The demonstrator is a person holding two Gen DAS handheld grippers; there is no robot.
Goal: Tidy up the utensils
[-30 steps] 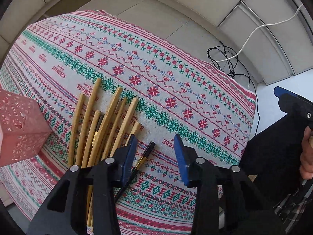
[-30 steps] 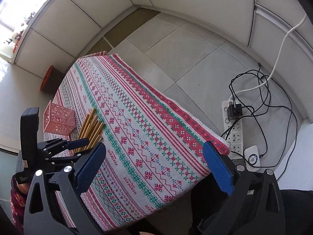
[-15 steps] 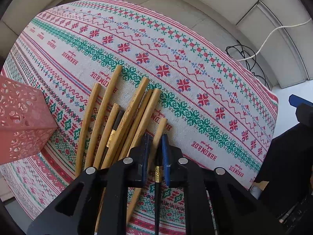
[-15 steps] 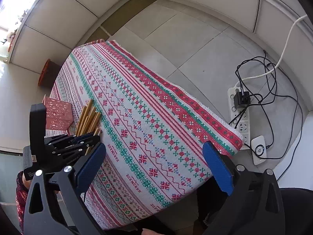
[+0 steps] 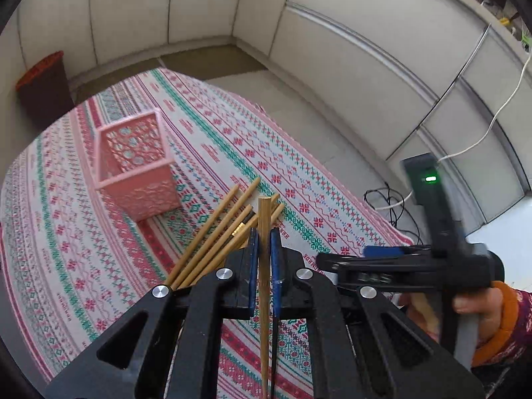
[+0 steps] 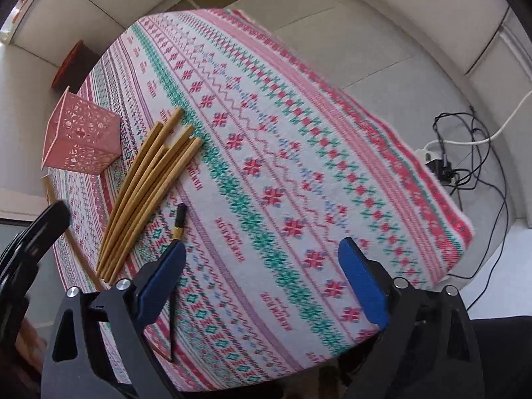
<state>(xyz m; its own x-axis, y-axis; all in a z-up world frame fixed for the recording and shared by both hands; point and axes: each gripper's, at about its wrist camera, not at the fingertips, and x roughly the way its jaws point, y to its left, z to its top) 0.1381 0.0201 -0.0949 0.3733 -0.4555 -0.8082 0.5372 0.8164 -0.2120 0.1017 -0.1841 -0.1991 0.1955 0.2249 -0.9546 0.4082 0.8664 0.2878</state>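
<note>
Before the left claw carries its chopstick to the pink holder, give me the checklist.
1. Left claw shut on the bamboo chopstick: ok.
2. Chopstick lifted off the pile: ok.
3. Pink holder upright, mouth open: ok.
4. Holder's inside free of other things: cannot tell.
5. Right claw open and apart from the holder: ok.
6. Black chopstick lying separate on the cloth: ok.

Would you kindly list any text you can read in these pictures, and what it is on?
"HANDMADE": woven repeatedly into the tablecloth, seen upside down from the right wrist.
White marking on the right tool: too blurred to read.
Nothing readable on the pink basket or the chopsticks.
</note>
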